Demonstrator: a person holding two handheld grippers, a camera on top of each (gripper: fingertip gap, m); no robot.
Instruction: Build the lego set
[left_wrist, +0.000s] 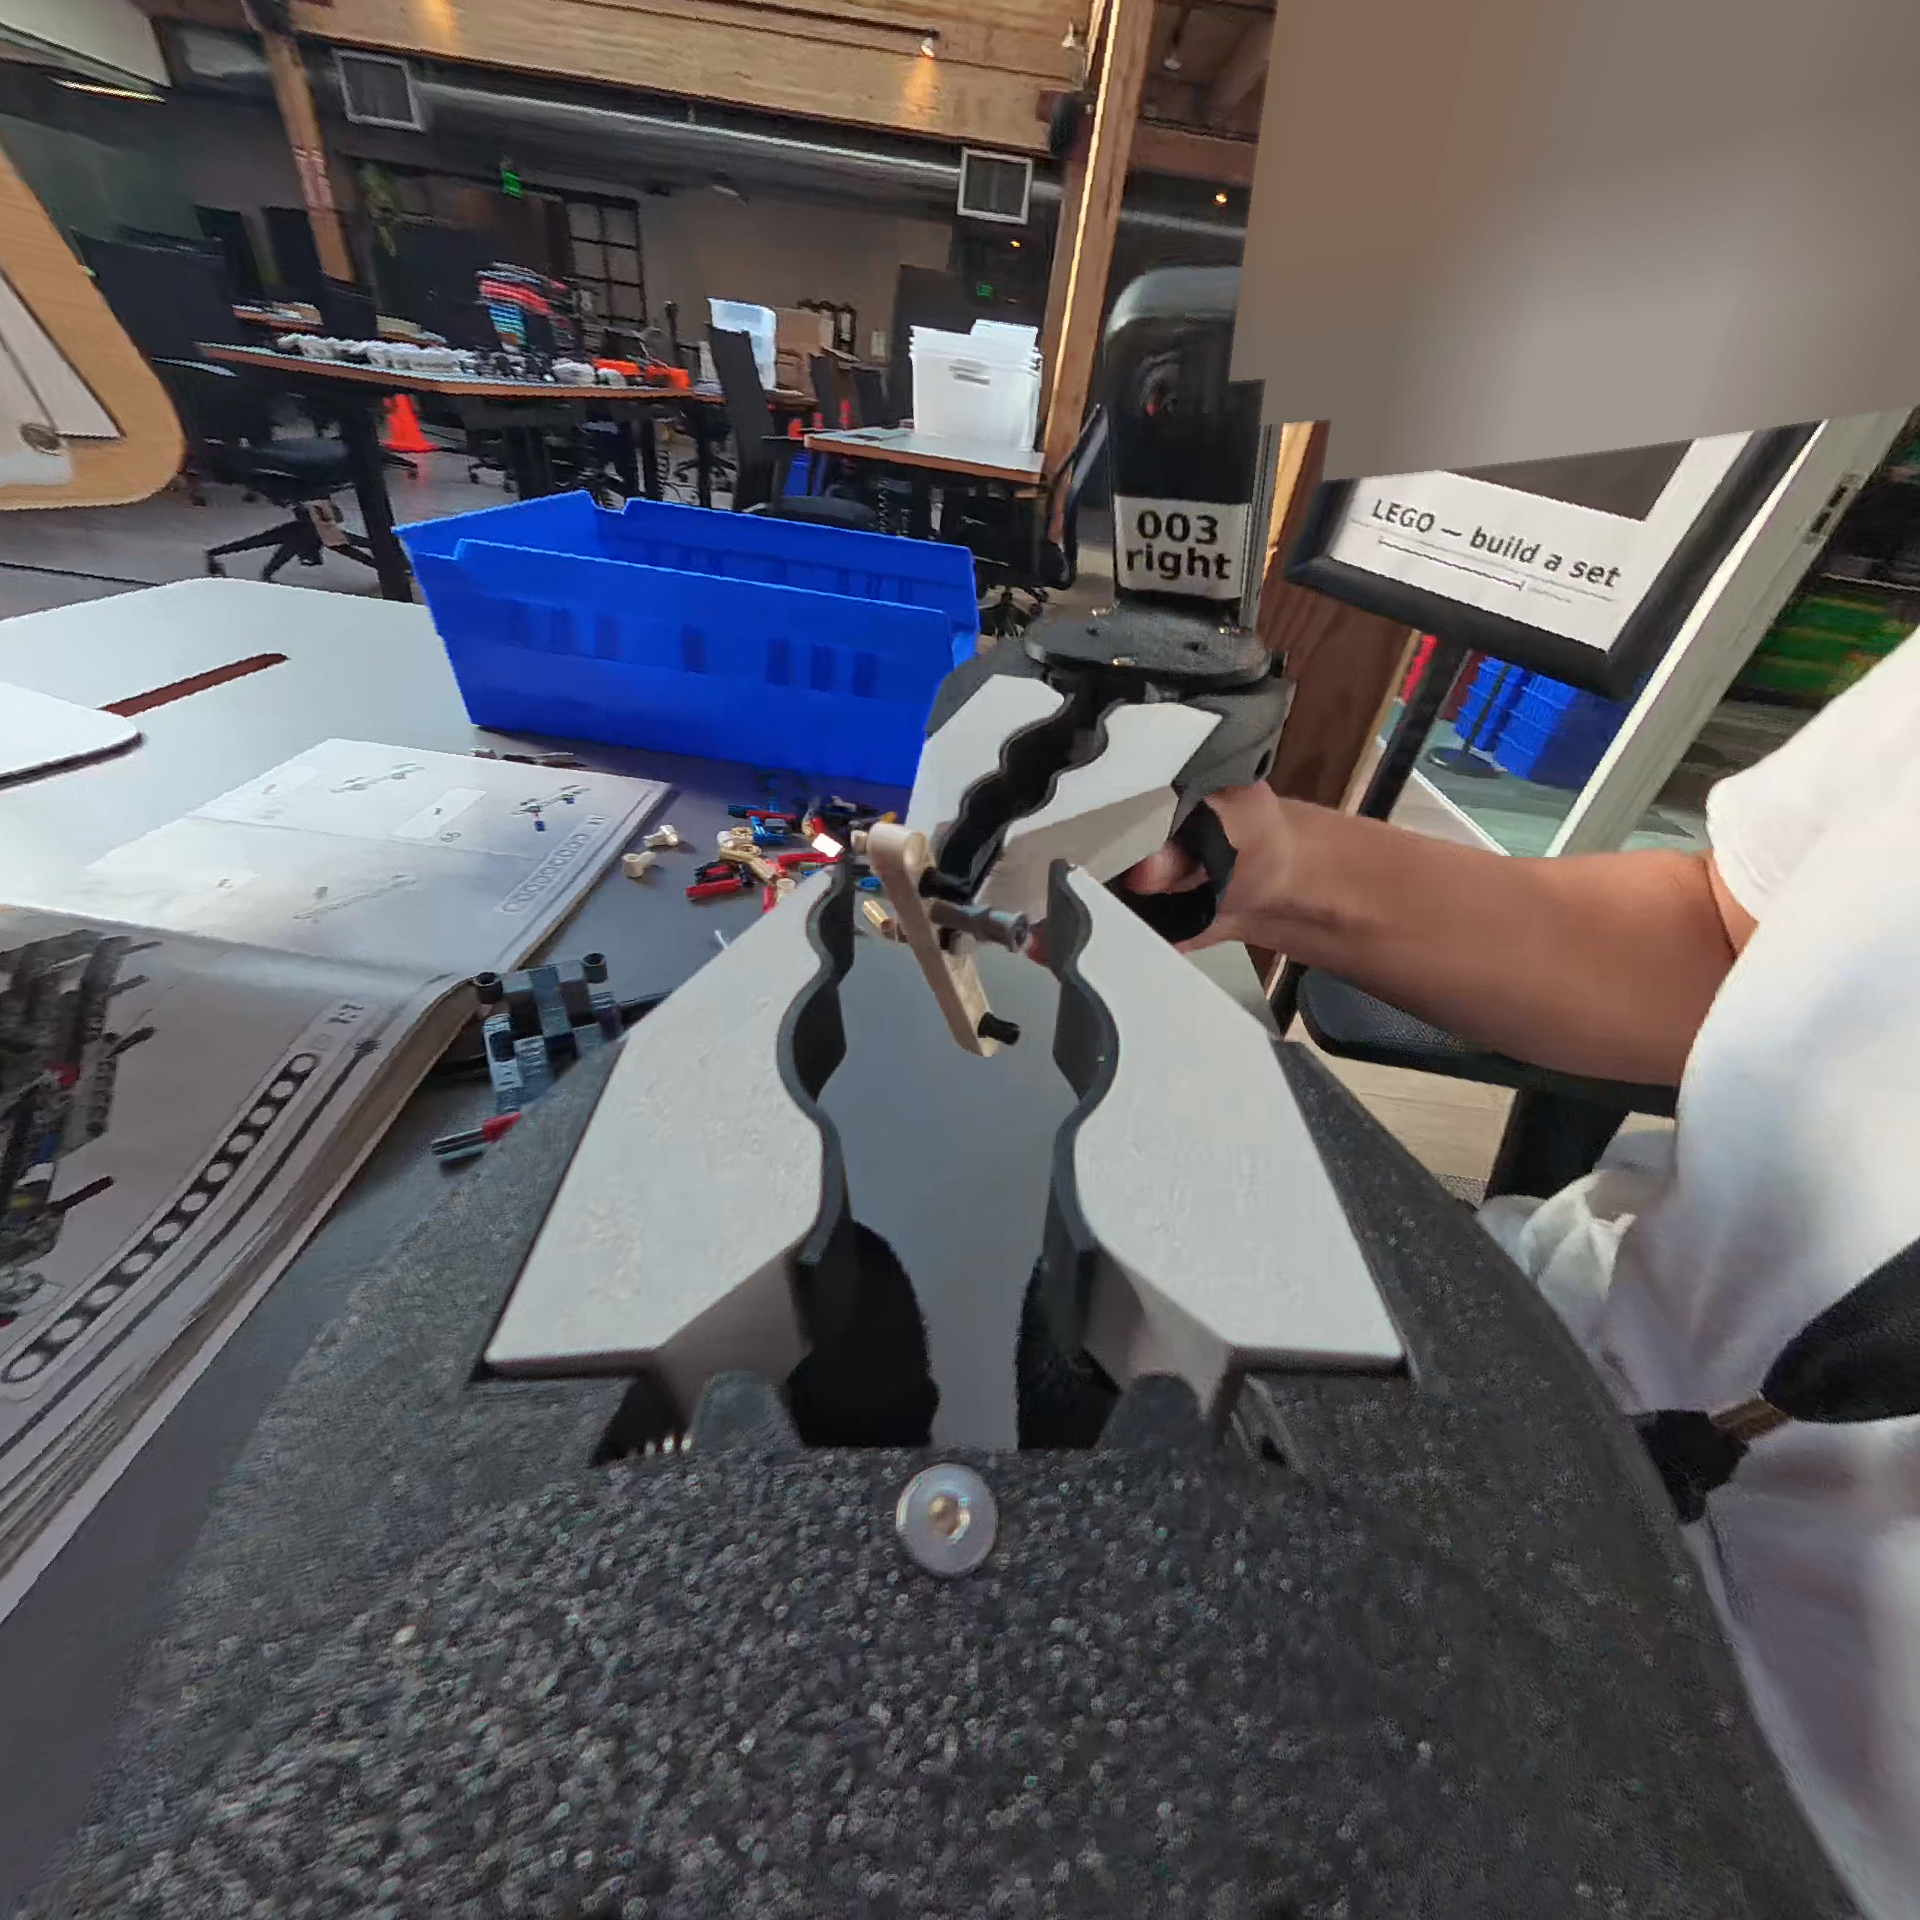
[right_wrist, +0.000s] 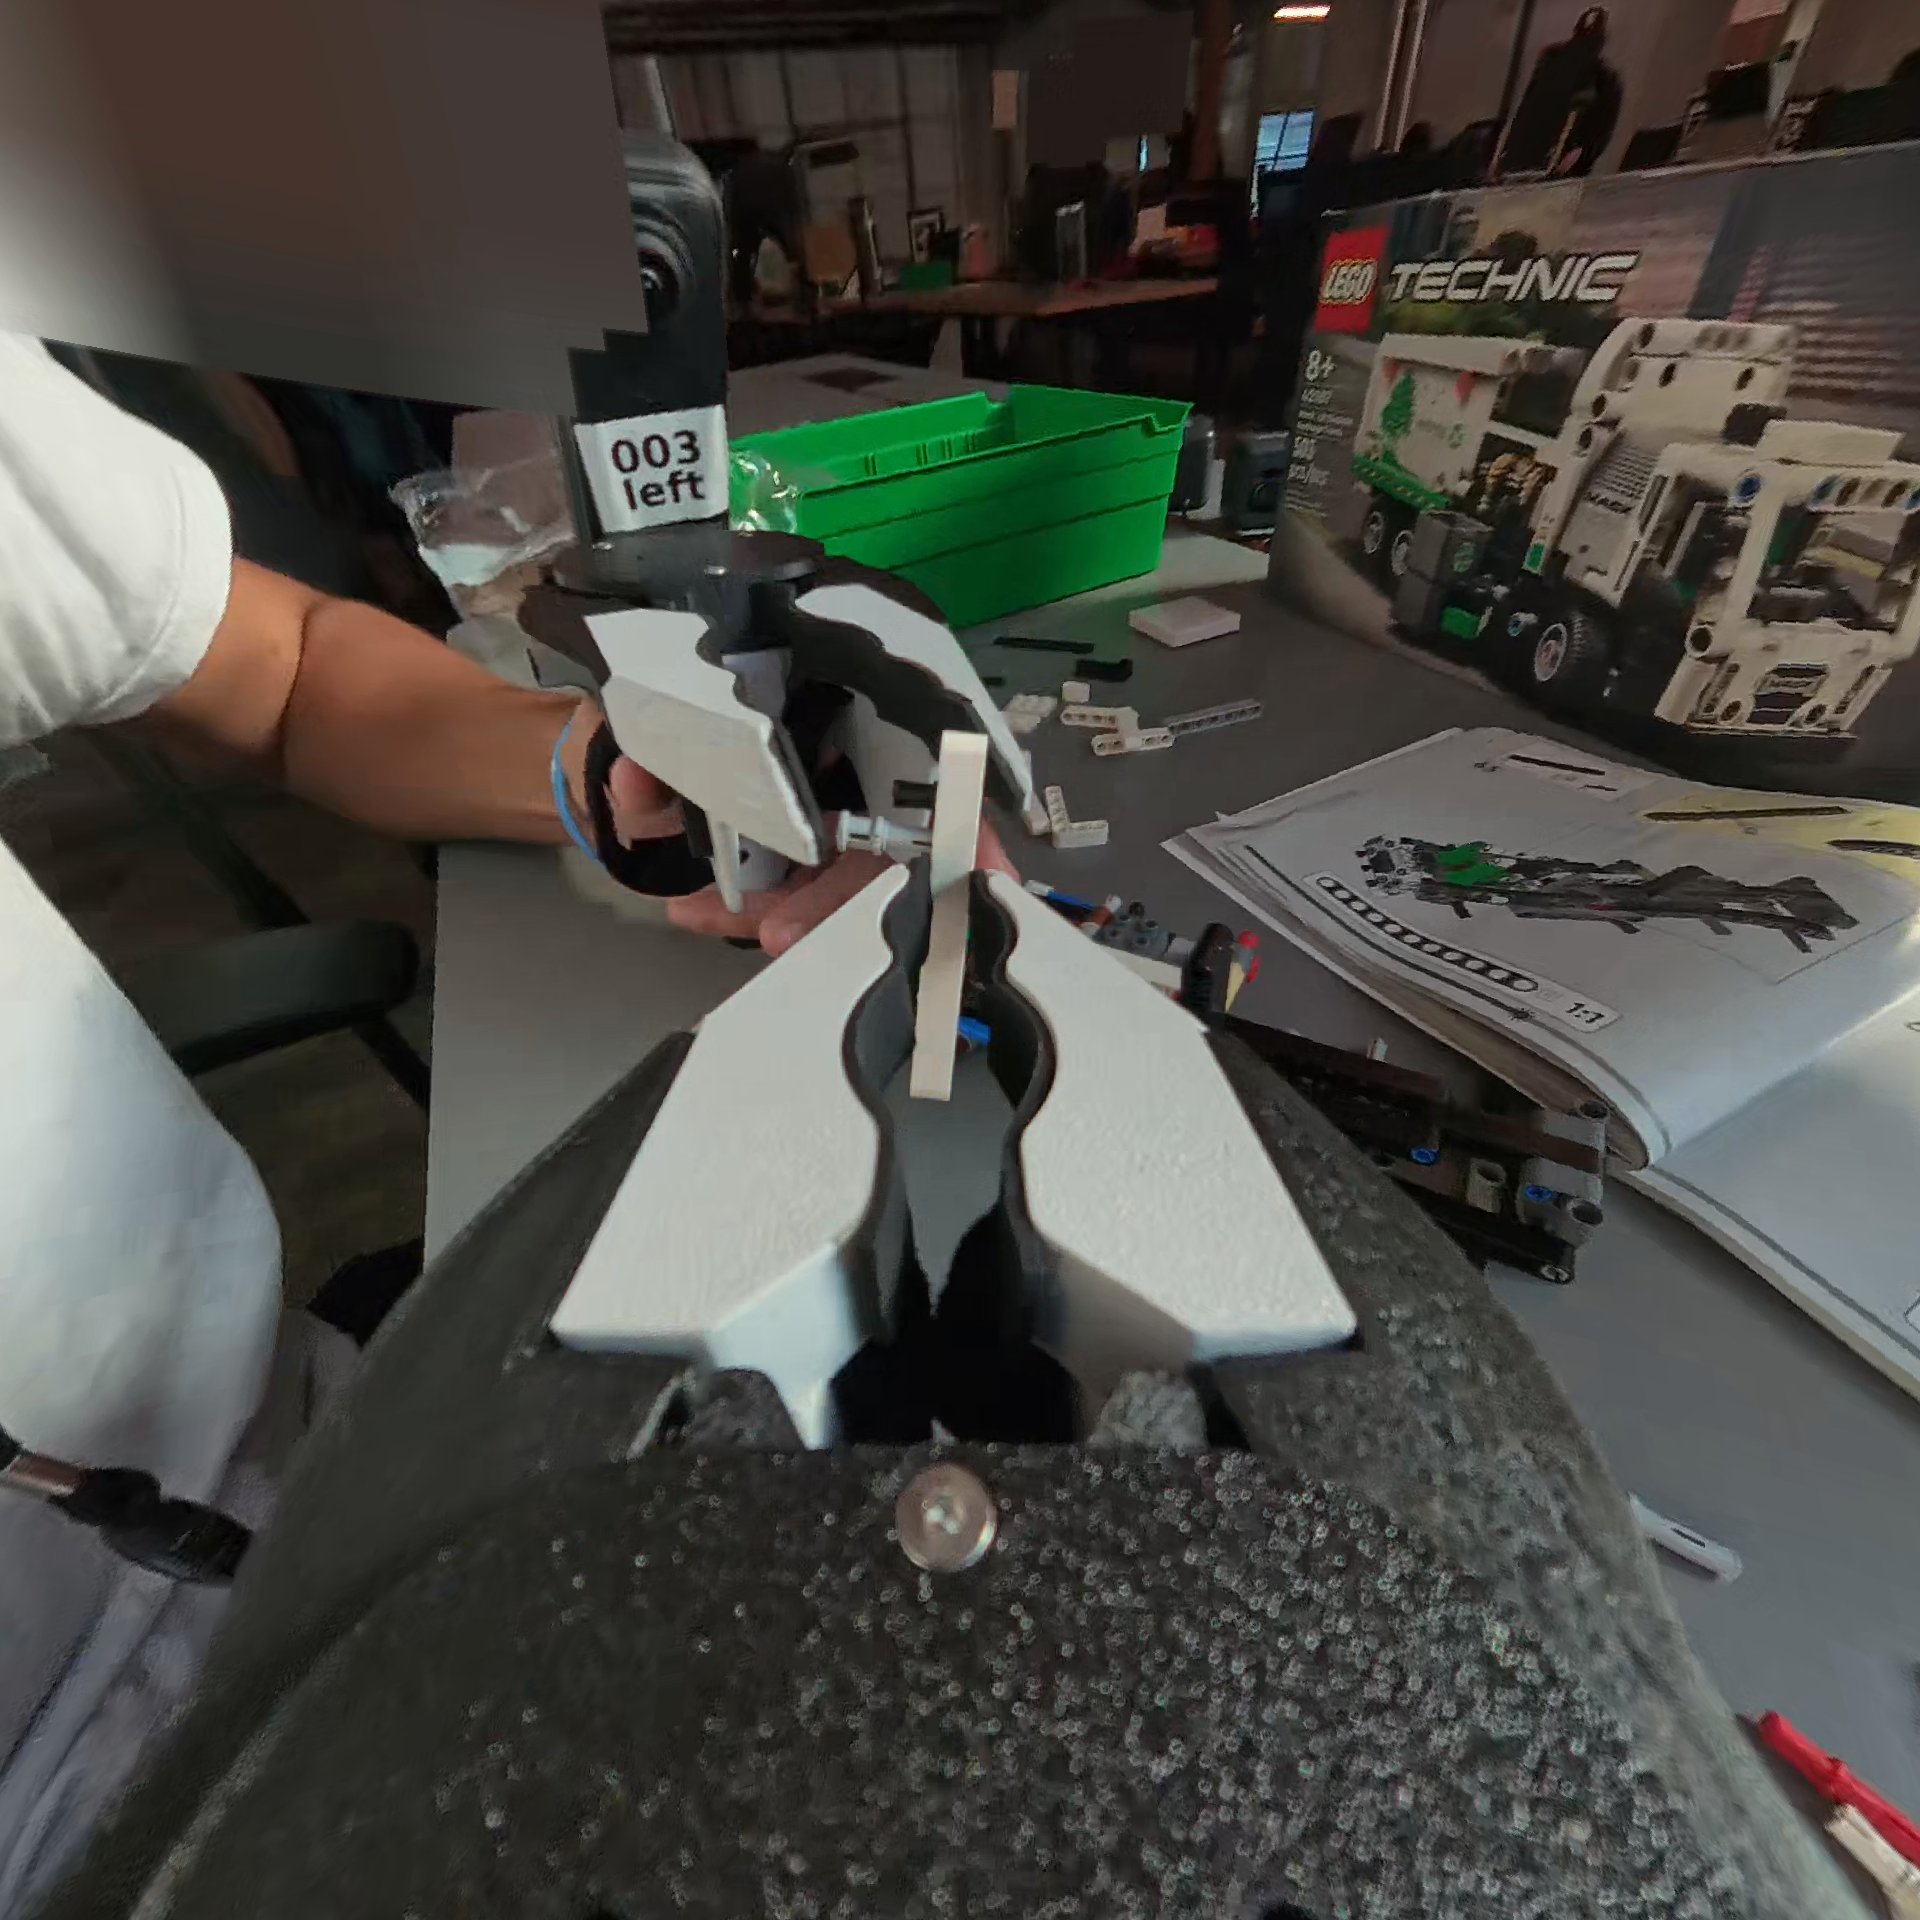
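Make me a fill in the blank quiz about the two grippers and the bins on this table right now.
1. The gripper shut on the pale beam is the ___ one.
2. The left gripper has its jaws ___.
3. The left-view bin behind the loose pieces is coloured ___.
4. The right-view bin near the set's box is coloured ___.

Missing words: right; open; blue; green.

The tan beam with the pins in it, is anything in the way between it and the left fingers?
Nothing visible. The right gripper pinches the tan beam in the air, and its dark grey pin pokes into the open gap of the left gripper, close to one finger. Contact can't be told.
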